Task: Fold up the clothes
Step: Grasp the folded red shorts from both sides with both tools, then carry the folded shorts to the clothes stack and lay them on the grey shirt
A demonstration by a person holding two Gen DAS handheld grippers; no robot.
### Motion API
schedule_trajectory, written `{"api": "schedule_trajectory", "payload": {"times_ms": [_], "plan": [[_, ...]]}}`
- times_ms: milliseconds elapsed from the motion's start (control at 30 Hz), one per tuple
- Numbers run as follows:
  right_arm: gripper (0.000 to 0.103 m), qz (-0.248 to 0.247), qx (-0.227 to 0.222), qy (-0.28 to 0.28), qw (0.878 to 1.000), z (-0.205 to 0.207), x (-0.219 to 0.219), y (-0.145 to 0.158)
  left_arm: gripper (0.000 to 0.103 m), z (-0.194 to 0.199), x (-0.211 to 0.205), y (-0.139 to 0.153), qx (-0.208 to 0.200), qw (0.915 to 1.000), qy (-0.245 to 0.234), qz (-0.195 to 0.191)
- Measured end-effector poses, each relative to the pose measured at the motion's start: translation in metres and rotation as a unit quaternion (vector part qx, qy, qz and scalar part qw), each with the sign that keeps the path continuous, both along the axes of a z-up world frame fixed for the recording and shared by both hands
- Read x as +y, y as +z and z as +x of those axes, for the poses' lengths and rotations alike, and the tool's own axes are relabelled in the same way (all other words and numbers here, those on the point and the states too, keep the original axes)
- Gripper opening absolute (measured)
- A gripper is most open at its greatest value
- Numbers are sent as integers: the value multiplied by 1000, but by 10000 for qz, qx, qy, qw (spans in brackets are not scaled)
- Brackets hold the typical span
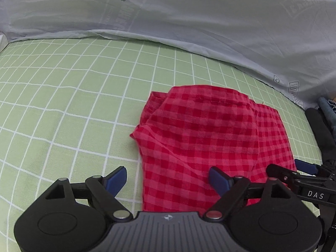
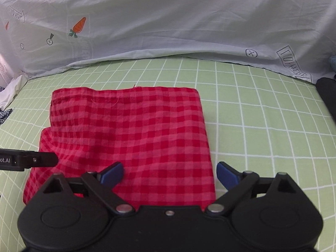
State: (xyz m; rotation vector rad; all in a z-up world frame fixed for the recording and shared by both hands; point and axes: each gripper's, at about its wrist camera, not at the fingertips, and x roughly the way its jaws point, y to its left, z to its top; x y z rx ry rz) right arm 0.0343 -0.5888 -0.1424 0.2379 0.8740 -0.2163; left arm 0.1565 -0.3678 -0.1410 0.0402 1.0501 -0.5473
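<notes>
A red checked garment point(image 1: 210, 138) lies folded into a rough rectangle on the green grid bed sheet point(image 1: 63, 105). It also shows in the right wrist view point(image 2: 130, 138). My left gripper point(image 1: 168, 178) is open and empty over the garment's near left edge. My right gripper point(image 2: 170, 173) is open and empty over the garment's near right edge. The right gripper's fingers point(image 1: 281, 171) show at the right of the left wrist view. The left gripper's finger point(image 2: 37, 159) reaches in from the left of the right wrist view, at the garment's left side.
A pale blue sheet with carrot prints point(image 1: 210, 21) rises behind the bed point(image 2: 168, 21). Dark clothes point(image 1: 323, 126) lie at the bed's right edge point(image 2: 327, 96). White and blue cloth point(image 2: 6, 105) lies at the far left.
</notes>
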Motion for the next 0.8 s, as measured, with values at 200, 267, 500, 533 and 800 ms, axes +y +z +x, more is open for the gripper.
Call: {"api": "schedule_trajectory", "payload": {"times_ms": [200,267,500,533,800], "plan": [[98,-137,236,220,9994,21,2,-12,90,7,-22,-8,-111,9996,-234,148],[98,-152,223,281,9992,28,2,-14,89,8,-26,-8,-173,9992,-320,171],[74,-304,162,608,9976,40,15,-14,73,4,-36,-8,-186,9989,-400,-179],[69,-291,148,680,9972,39,19,-13,64,3,-38,-8,-69,9986,-422,-296],[7,253,-13,746,9969,14,30,2,12,-24,-55,6,379,9931,-753,-816]]}}
